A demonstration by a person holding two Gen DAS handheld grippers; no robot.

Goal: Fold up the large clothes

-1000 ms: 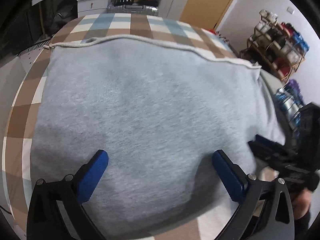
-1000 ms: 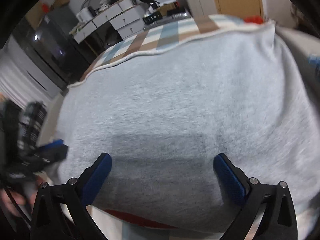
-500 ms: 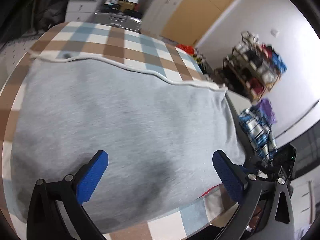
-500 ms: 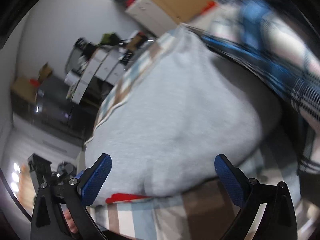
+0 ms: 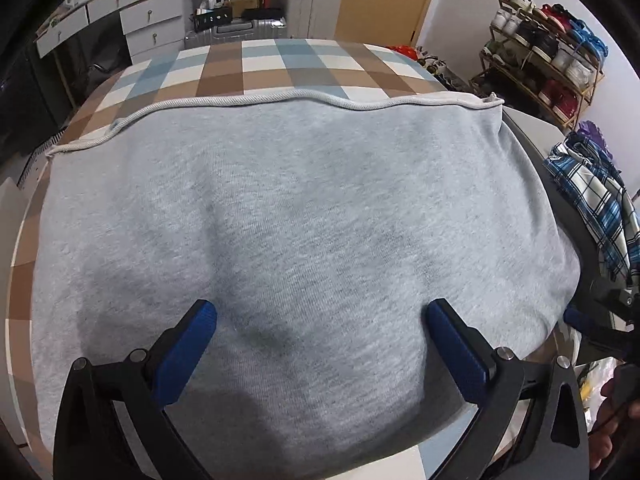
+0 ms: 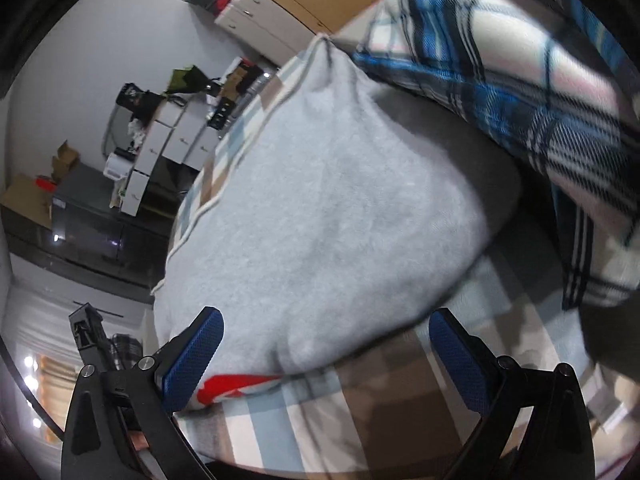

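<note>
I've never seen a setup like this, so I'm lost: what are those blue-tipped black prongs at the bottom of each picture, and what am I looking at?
No robot here: a person holds a two-finger gripper in each hand, each with a wide-angle camera looking along its fingers. One picture comes from the left gripper, the other from the right gripper. The blue pads are their fingertips. Both are open and hold nothing. A grey sweatshirt lies folded on a checked cloth. A blue plaid garment lies to the right. The red patch under the sweatshirt's edge I cannot identify.
</note>
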